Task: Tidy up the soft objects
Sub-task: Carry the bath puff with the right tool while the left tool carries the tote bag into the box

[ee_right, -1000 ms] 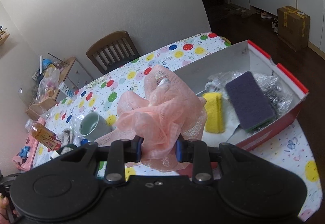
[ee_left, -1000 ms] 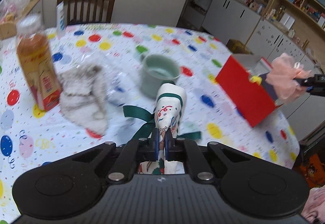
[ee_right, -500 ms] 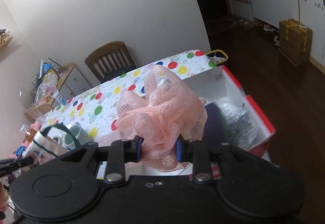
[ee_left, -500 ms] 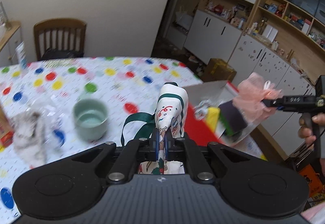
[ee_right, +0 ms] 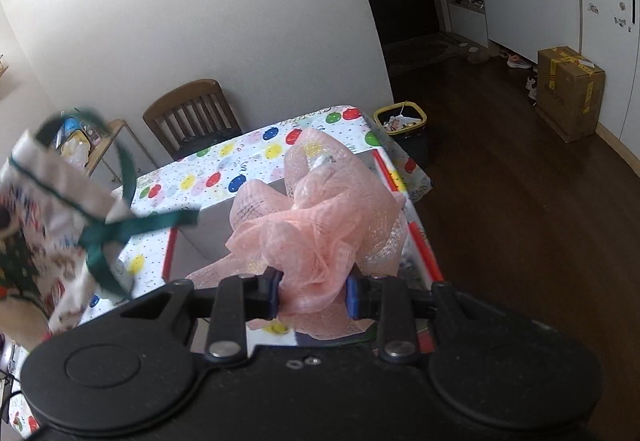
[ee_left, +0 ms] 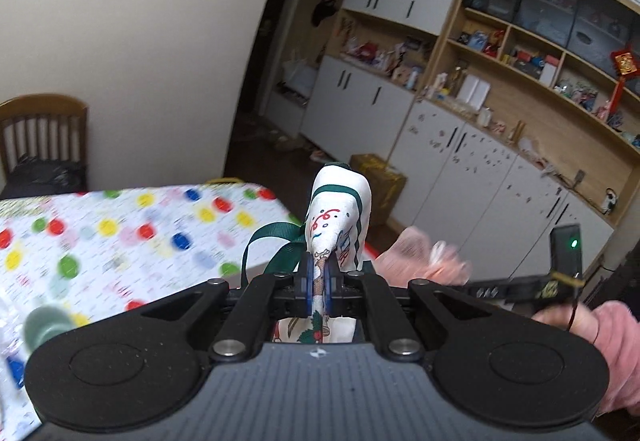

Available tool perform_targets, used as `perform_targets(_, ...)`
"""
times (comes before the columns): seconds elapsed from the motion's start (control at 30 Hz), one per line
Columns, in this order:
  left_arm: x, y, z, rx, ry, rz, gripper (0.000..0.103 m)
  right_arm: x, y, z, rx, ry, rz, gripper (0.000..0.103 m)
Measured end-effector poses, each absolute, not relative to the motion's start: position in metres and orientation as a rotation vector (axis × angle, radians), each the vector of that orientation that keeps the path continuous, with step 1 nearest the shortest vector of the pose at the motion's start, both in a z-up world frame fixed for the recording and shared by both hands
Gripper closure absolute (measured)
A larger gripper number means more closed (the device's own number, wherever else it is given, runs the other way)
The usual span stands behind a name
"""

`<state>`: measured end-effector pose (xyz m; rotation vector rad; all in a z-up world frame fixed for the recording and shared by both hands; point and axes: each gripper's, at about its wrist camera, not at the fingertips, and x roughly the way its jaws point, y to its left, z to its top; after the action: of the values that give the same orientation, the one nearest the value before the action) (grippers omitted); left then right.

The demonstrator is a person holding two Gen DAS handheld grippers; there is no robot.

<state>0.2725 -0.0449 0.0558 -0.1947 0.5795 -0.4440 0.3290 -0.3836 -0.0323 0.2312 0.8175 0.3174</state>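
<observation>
My left gripper [ee_left: 319,283] is shut on a white printed cloth bag [ee_left: 340,217] with green ribbon handles, held up in the air above the table's right end. The bag also shows blurred at the left of the right wrist view [ee_right: 48,217]. My right gripper [ee_right: 312,293] is shut on a pink mesh bath pouf [ee_right: 320,225], held over the red-rimmed box [ee_right: 420,237] at the table's right end. The pouf and the right gripper also show in the left wrist view [ee_left: 424,257].
The polka-dot tablecloth [ee_left: 120,233] covers the table. A green mug [ee_left: 46,325] stands at its left. A wooden chair [ee_right: 192,117] is at the far side. A small bin [ee_right: 400,121] and a cardboard box [ee_right: 568,93] are on the floor.
My left gripper has lifted and swung right with the bag, towards the box and the right gripper. My right gripper has moved back over the box with the pouf.
</observation>
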Motion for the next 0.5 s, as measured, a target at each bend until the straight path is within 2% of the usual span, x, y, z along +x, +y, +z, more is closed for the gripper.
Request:
perform_targets(0.23,0.305,-0.095,0.036,-0.175,0.598,-0.45,0.098,0.337,-0.391,-0.037,0.203,0.835,0.327,0.075)
perform_targets(0.5,0.33,-0.13,-0.016,-0.149,0.695,-0.414,0.098,0.354,-0.385,-0.05,0.138,0.89,0.332,0.075)
